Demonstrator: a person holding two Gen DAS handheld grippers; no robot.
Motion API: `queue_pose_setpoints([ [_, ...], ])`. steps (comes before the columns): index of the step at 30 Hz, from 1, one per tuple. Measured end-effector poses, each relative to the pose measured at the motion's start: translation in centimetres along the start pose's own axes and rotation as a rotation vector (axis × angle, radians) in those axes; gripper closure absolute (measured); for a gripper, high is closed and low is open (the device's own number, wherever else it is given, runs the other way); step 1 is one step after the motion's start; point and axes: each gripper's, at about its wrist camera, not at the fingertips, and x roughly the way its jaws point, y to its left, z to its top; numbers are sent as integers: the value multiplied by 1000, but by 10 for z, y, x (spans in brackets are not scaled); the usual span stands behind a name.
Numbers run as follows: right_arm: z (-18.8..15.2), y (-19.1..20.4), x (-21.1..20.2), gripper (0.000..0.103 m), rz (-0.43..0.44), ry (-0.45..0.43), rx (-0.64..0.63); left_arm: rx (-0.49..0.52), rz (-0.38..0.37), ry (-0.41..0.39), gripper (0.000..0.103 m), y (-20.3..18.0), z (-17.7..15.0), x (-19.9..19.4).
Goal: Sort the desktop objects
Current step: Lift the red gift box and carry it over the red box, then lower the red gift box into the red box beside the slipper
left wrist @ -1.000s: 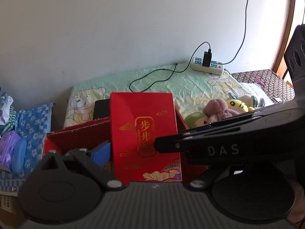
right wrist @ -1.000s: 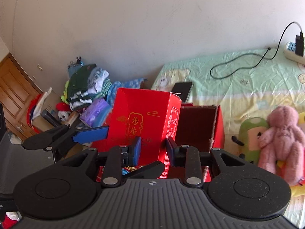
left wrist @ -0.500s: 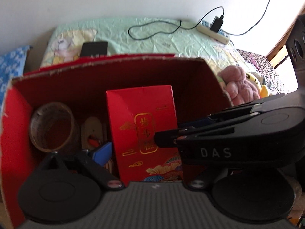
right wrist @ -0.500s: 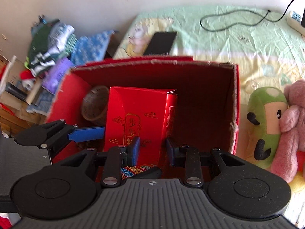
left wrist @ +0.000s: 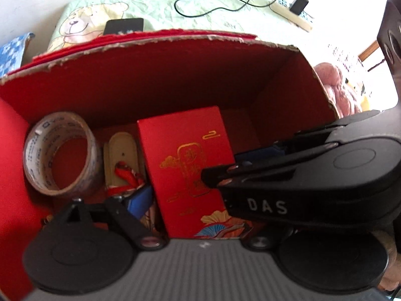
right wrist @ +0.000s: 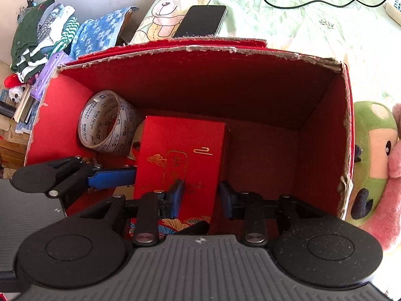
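Observation:
A red gift box with gold print stands inside the open red carton, its bottom hidden by the gripper bodies. My right gripper is over the box, its jaws opening. Its left pad hangs over the printed face and its right pad is just off the right edge; neither presses. My left gripper straddles the box, jaws closing. Its left finger lies at the box's left edge, also seen from the right wrist. The right gripper's finger hides the other left finger.
In the carton, left of the box, lie a tape roll and a cream oval piece with red cord. Behind it are a phone and a power strip. Plush toys sit right, folded clothes left.
Both grippers tipped downward and lowered the red gift box from above the carton's rim down inside it. The right gripper's pads have spread apart off the box.

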Motion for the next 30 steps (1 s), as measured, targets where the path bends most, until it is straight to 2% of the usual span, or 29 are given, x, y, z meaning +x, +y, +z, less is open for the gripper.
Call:
queue_pose_setpoints([
  [3,-1,2,-1,63,-2,1,-2,8,-8,10,18,0,0,0],
  [7,0,4,-2,67,-17,1,11,-33,-58,0,18,12,-4,-10],
  [11,-3,5,-3,69,-18,2,45,-53,-67,-18,18,20,-7,-17],
  [15,-8,1,-6,68,31,22,128,-65,-110,-11,18,21,-6,-15],
  [18,-8,-1,-8,68,43,14,143,-42,-63,-6,17,15,-3,-9],
  [21,-6,3,-4,67,16,9,121,-48,-68,3,17,16,-1,-8],
  [23,-6,5,1,61,24,21,114,-51,-63,9,17,17,-2,-7],
  [30,-6,7,6,61,10,11,66,-58,-30,25,17,18,-7,-2],
])
